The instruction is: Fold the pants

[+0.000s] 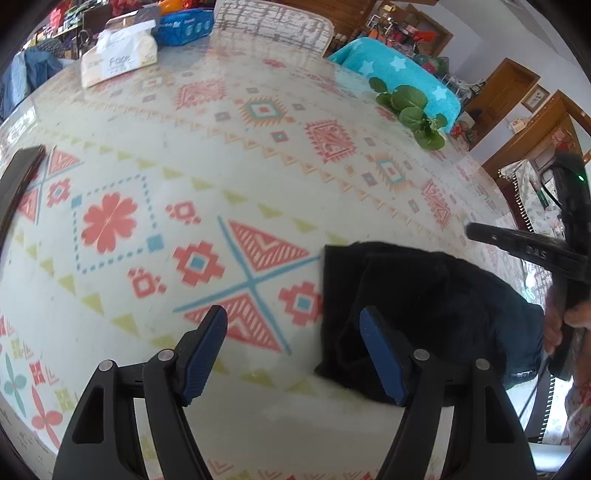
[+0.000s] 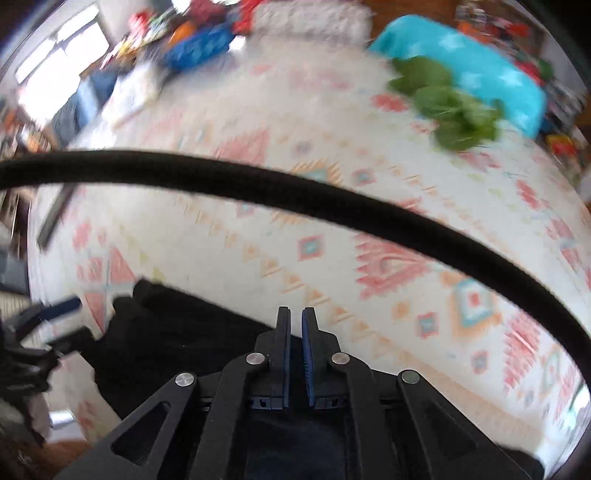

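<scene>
The dark pants (image 1: pixel 424 299) lie bunched in a folded heap on the patterned tablecloth (image 1: pixel 221 166), at the lower right of the left wrist view. My left gripper (image 1: pixel 293 321) is open and empty, its right finger over the heap's left edge. The right gripper (image 1: pixel 528 254) shows at the far right, above the pants. In the blurred right wrist view my right gripper (image 2: pixel 296 321) is shut with nothing seen between its pads, above the pants (image 2: pixel 177 343). The left gripper's fingers (image 2: pixel 62 306) show at the left edge.
A black cable (image 2: pixel 295 195) arcs across the right wrist view. A leafy green bunch (image 1: pixel 413 110) and a turquoise star towel (image 1: pixel 399 70) lie at the far right. A tissue pack (image 1: pixel 118 61) and a blue pack (image 1: pixel 184 26) sit at the back. A dark flat object (image 1: pixel 22 166) lies left.
</scene>
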Demonstrator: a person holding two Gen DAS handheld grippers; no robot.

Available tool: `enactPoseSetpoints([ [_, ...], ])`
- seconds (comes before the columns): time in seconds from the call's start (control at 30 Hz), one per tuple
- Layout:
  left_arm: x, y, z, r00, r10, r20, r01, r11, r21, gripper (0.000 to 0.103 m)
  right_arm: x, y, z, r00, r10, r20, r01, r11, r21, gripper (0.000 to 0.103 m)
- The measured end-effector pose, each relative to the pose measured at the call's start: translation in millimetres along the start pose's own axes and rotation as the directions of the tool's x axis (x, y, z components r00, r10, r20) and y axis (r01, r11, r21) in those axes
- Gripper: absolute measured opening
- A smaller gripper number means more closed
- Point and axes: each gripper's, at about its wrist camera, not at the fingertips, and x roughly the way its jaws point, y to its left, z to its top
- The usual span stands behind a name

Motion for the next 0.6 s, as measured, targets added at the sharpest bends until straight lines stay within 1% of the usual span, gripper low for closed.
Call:
enactPoseSetpoints([
  [0.07,3.9,-10.7,10.2,1.0,0.006,0.006,-0.006,0.999,0.035,0.073,-10.8,-10.5,-13.4,0.999,-0.036,-0.003,0.036,0.998,0.043,0.01],
  [0.13,10.5,-28.0,21.8,0.999,0.043,0.022,-0.045,0.994,0.096,0.073,-10.4,-21.2,-25.6,0.997,-0.068,-0.021,0.07,0.995,0.072,0.01],
  [0.2,20.7,-45.1,29.8,0.993,0.11,0.042,-0.115,0.979,0.169,0.073,-6.7,-22.5,-43.9,0.997,-0.063,-0.052,0.068,0.993,0.093,0.01],
  [0.23,30.5,-55.3,33.1,0.985,0.169,0.044,-0.175,0.959,0.223,0.073,-4.5,-23.2,-49.6,0.996,-0.06,-0.067,0.067,0.993,0.1,0.01],
  [0.3,47.0,-66.9,36.8,0.969,0.246,0.033,-0.244,0.924,0.295,0.073,6.8,-21.5,-55.8,0.994,-0.066,-0.089,0.075,0.992,0.106,0.01],
  [0.33,54.1,-71.2,37.6,0.959,0.28,0.034,-0.275,0.904,0.327,0.077,11.8,-19.4,-56.8,0.994,-0.063,-0.092,0.072,0.992,0.102,0.01],
  [0.37,56.0,-73.8,38.6,0.954,0.298,0.045,-0.295,0.892,0.343,0.08,15.8,-17.1,-55.9,0.993,-0.065,-0.096,0.075,0.992,0.099,0.01],
  [0.4,56.2,-76.7,40.2,0.944,0.325,0.062,-0.325,0.874,0.36,0.081,21.1,-14.6,-55.4,0.992,-0.076,-0.099,0.086,0.992,0.097,0.01],
  [0.43,56.3,-78.3,42.8,0.928,0.363,0.086,-0.368,0.849,0.378,0.081,23.7,-10.2,-53.5,0.992,-0.08,-0.096,0.089,0.991,0.097,0.01],
  [0.47,56.5,-75.9,46.9,0.907,0.406,0.11,-0.415,0.826,0.381,0.081,22.4,-4.8,-51.0,0.994,-0.07,-0.083,0.078,0.992,0.102,0.01],
  [0.5,56.2,-70.5,50.3,0.899,0.422,0.114,-0.433,0.822,0.371,0.081,20.4,0.2,-50.3,0.996,-0.048,-0.069,0.055,0.993,0.106,0.01],
  [0.53,54.1,-59.1,57.4,0.902,0.42,0.099,-0.428,0.839,0.337,0.08,17.7,9.2,-48.8,0.999,-0.018,-0.051,0.023,0.995,0.101,0.01],
  [0.57,48.9,-45.2,62.0,0.912,0.403,0.074,-0.406,0.865,0.293,0.08,16.3,20.3,-47.3,0.999,0.004,-0.037,0.0,0.996,0.084,0.01],
  [0.6,44.4,-33.0,66.4,0.918,0.393,0.057,-0.394,0.885,0.25,0.08,15.6,31.5,-45.9,0.999,0.027,-0.025,-0.025,0.998,0.063,0.01],
])
